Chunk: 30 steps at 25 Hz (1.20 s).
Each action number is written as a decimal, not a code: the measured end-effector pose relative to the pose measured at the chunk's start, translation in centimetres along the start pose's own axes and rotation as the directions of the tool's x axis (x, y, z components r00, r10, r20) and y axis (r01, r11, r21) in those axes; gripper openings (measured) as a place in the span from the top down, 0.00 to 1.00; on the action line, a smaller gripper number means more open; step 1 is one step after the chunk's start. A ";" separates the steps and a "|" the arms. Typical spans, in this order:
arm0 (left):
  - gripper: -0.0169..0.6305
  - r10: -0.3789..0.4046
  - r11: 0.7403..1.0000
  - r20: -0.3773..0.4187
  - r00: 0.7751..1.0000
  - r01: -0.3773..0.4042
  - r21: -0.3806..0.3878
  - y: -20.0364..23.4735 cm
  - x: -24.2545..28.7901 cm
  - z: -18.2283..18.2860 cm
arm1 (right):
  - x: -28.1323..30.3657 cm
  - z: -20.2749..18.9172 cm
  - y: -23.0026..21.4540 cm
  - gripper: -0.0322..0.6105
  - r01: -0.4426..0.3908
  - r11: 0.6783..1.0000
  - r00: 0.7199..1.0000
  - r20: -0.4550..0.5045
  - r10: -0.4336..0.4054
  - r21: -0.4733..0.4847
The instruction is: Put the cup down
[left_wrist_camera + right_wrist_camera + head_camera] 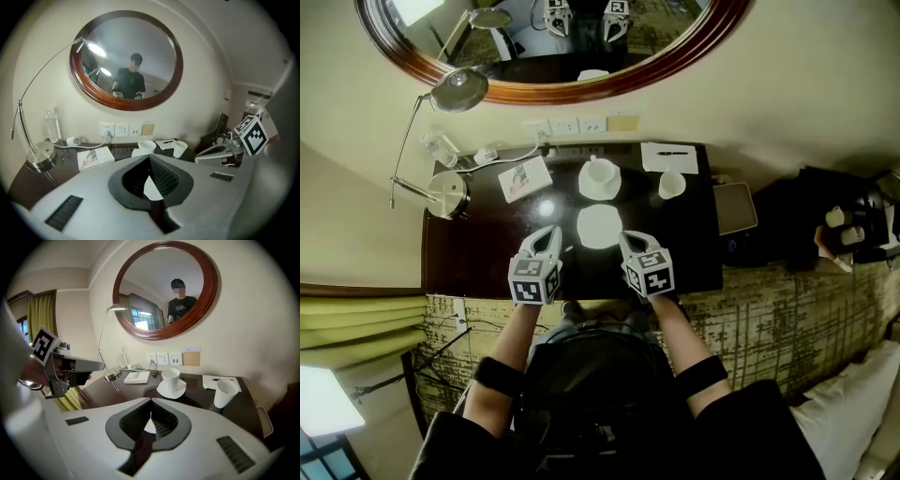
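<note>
Cup (600, 172) and tongs are well apart: neither pair holds it. The left tongs (548, 235) and the right tongs (630, 241) are both pressed together with nothing pinched. They hover side by side over the near part of the dark surface (469, 248), tips pointing toward the wall. Between the two tips lies an empty white plate (600, 228). Behind it the cup stands upright on its saucer (584, 188). To the right of that stands a tapered white cup (671, 184), also upright, just in front of a notepad (656, 157) with a pen (672, 152) on it. A booklet (524, 178) lies to the left, beside a lamp base (448, 194). An oval mirror (572, 90) hangs on the wall above.
</note>
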<state>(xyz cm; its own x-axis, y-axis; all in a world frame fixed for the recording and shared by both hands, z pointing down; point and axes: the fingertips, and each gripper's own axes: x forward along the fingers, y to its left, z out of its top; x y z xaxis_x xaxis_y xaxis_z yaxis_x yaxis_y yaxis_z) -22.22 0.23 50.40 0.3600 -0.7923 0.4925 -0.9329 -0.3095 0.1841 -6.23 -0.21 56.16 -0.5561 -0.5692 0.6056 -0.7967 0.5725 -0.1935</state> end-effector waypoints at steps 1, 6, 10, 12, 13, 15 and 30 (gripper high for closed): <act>0.99 0.005 1.000 -0.004 1.000 -0.005 -0.001 0.1 0.0 -0.1 | 0.2 -0.1 0.0 0.95 -0.001 1.000 1.000 -0.001 0.001 0.005; 0.99 0.012 1.000 -0.019 1.000 -0.012 -0.010 1.1 0.2 -0.9 | 1.8 -0.5 0.4 0.91 -0.006 1.000 1.000 0.000 0.006 0.012; 0.99 0.009 1.000 -0.039 0.999 -0.009 -0.013 1.8 0.9 -1.0 | 3.3 -0.9 0.5 0.90 0.008 1.000 1.000 -0.017 -0.008 -0.005; 0.99 0.001 1.000 -0.047 0.999 -0.002 -0.017 2.1 1.2 -1.4 | 3.9 -0.5 0.4 0.89 0.032 0.999 0.999 -0.015 -0.032 -0.019; 0.99 -0.003 1.000 -0.050 0.999 0.002 -0.020 2.2 1.4 -1.5 | 4.2 -0.2 0.5 0.82 0.035 0.999 0.999 -0.017 -0.035 -0.016; 0.99 -0.006 1.000 -0.053 0.999 0.005 -0.025 2.4 2.0 -1.6 | 5.1 0.3 0.4 0.66 0.038 0.999 0.999 -0.020 -0.038 -0.005; 0.99 -0.036 0.999 -0.072 0.997 0.034 -0.024 4.8 8.6 -1.3 | 16.8 2.4 -5.2 0.21 0.139 0.990 0.990 0.011 -0.139 0.001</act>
<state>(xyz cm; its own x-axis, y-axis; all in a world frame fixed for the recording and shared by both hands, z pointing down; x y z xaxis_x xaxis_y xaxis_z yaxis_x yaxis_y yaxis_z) -23.59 -7.43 56.63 0.3915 -0.7407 0.5459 -0.9201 -0.3234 0.2210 -12.00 -14.19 65.47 -0.4430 -0.6496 0.6179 -0.8664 0.4875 -0.1086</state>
